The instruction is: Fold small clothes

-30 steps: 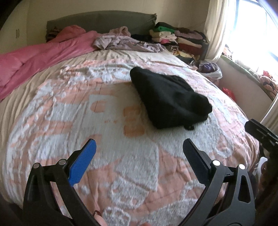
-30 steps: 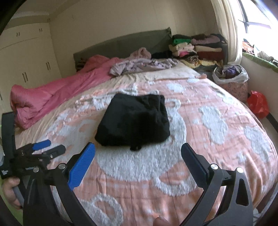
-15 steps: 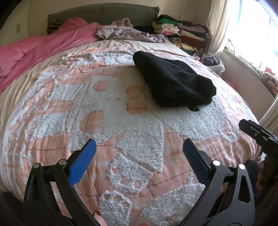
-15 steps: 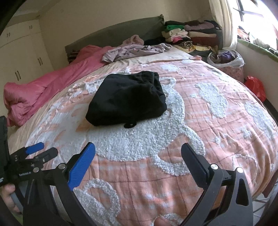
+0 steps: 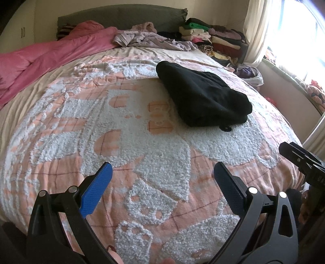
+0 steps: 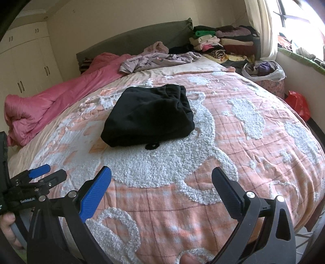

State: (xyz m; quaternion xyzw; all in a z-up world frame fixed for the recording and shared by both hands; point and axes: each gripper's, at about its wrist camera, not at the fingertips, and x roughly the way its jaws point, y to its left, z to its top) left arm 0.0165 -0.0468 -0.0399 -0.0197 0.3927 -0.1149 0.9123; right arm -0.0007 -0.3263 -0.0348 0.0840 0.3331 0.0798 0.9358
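Both wide-open, empty claws, left gripper and right gripper, faced the black garment well ahead, seemingly nearer the right.

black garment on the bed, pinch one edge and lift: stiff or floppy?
Likely floppy: the black garment lies in soft rounded folds, so it would probably drape and unfold from one claw. Probably light. A pushed edge may bunch on the nubbly bedspread. The small loop at its near edge could snag.

Home bedroom: bed with peach patterned blanket, pink duvet, green headboard, built-in wardrobe, stacked folded clothes beside a curtained window.
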